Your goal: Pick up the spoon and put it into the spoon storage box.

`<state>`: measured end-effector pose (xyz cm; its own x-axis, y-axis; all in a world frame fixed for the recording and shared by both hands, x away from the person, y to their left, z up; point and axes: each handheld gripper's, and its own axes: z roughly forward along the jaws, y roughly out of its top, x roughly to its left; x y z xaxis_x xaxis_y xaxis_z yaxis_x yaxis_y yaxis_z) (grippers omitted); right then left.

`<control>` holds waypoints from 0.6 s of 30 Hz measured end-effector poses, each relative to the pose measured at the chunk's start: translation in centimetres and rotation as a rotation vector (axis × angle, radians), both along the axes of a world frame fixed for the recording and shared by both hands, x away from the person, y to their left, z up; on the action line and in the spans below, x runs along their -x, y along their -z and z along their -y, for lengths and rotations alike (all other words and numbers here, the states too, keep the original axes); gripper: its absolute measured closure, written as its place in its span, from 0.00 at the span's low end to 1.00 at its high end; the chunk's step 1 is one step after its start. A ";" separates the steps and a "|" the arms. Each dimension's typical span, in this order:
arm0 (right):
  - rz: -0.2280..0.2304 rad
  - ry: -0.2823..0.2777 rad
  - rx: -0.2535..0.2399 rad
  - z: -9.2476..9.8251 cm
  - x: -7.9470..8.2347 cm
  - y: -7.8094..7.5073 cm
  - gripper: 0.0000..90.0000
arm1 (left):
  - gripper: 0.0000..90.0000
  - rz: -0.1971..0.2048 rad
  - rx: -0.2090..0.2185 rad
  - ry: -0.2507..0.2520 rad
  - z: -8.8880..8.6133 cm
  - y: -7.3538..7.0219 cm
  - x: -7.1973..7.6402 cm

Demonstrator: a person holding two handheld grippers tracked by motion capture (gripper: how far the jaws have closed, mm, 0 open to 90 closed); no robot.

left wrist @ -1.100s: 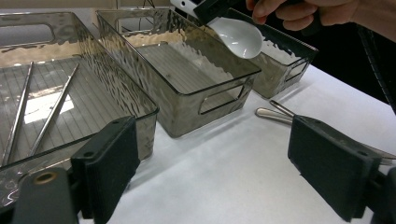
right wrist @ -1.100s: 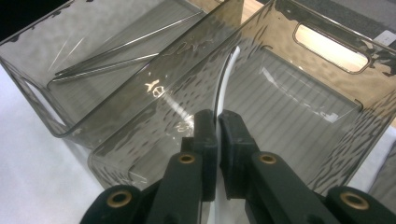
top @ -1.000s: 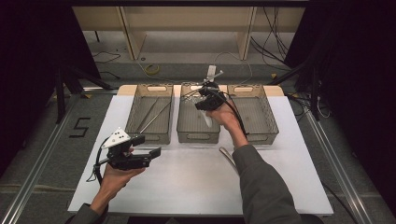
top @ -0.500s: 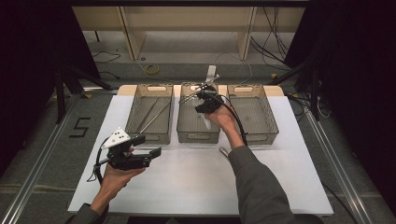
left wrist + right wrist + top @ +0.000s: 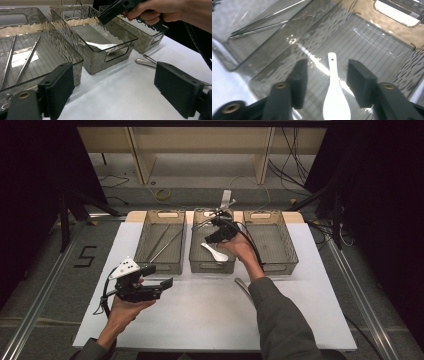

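Your white spoon lies in the smoky grey, ripple-textured middle bin; its floor is ribbed. Silver rods sit in the left bin, same grey tint. Table cover is white. Both grippers' jaws are black. Your sleeve looks dark grey, maybe olive.

One readable mark: a black numeral "5" on the grey floor, left of the white table, seen from the high view. No legible text, label or brand on the bins, the spoon or either gripper view.
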<state>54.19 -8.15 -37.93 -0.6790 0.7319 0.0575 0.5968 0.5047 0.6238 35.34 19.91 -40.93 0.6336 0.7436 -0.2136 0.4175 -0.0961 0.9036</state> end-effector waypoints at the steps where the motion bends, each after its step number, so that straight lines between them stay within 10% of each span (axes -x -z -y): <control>1: -0.002 -0.012 0.000 0.2 0.3 -0.3 0.48 | 0.17 0.001 0.000 0.000 0.0 0.0 0.0; 10: 0.018 -0.081 -0.034 3.1 5.2 -2.4 0.36 | 0.17 -0.003 0.000 -0.004 0.1 0.0 0.0; 18: -0.003 -0.101 0.027 6.2 9.0 -1.0 0.36 | 0.17 -0.001 -0.002 -0.002 0.1 0.0 0.0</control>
<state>45.16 -14.35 -36.95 -0.7490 0.6613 0.0410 0.5440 0.5786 0.6077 35.35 19.79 -40.96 0.6315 0.7456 -0.2127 0.4188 -0.0972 0.9028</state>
